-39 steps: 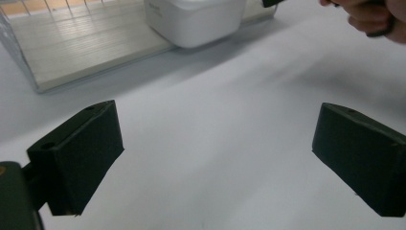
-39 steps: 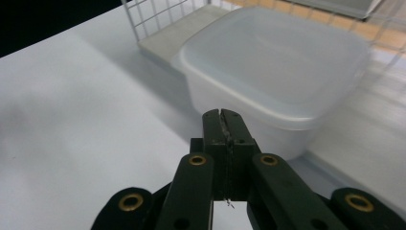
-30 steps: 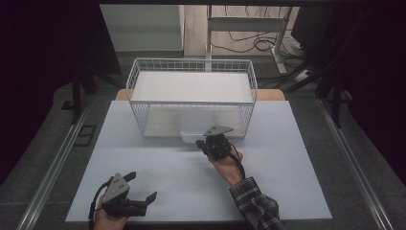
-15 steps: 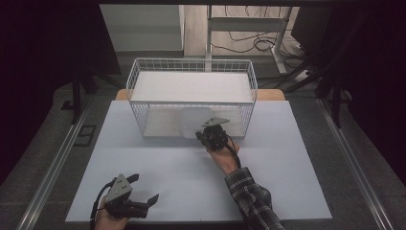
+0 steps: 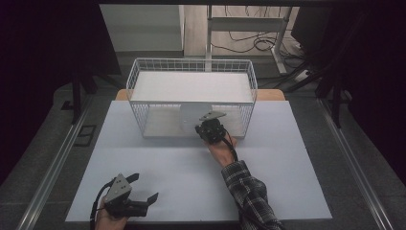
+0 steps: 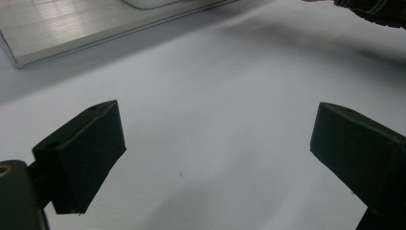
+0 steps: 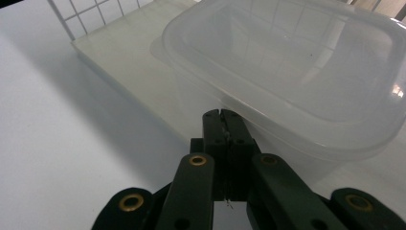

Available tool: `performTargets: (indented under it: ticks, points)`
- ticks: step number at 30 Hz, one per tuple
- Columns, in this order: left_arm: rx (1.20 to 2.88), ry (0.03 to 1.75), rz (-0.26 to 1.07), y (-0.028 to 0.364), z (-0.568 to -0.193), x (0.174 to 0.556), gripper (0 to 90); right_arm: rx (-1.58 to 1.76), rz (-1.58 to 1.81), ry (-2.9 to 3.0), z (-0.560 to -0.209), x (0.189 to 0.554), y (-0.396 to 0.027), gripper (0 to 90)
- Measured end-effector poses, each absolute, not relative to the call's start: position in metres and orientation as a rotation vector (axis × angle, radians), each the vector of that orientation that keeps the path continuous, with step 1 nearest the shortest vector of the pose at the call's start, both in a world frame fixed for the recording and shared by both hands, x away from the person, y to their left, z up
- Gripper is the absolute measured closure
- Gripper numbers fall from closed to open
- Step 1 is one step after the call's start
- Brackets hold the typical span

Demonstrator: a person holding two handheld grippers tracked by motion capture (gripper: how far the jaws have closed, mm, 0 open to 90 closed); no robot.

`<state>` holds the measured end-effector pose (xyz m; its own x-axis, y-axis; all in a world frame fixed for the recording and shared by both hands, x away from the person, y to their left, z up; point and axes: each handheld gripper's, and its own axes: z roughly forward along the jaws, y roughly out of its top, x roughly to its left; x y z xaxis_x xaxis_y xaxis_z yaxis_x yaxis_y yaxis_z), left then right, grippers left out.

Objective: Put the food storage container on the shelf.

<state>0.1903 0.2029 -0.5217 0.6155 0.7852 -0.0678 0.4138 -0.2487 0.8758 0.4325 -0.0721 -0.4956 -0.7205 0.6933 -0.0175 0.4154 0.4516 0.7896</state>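
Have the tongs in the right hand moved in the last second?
Yes. The right tongs have crept away from the person toward the wire basket, now at its front opening, jaws shut, by the clear plastic tub.

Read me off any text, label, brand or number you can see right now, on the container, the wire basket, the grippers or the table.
There is no readable text in any view.
Clear plastic container: no label or print on the faces in view.
White wire basket: no tag or marking.
Left gripper and right gripper: plain black jaws, brass rivets, no lettering.
White table: blank.
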Motion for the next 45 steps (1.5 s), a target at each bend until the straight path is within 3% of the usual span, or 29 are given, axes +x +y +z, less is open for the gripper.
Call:
performTargets:
  ticks: [14, 29, 45]
  points:
    - [1.859, 0.968, 0.488, 0.205, -0.521, 0.190, 4.1, 0.955, 1.140, 2.351, -0.498, 0.442, -0.068, 89.3]
    - [1.874, 0.947, 0.483, 0.205, -0.521, 0.191, 4.5, 0.960, 1.183, 2.359, -0.487, 0.430, -0.075, 51.0]
    - [1.886, 0.951, 0.465, 0.204, -0.522, 0.192, 4.3, 0.928, 1.215, 2.412, -0.481, 0.410, -0.081, 30.5]
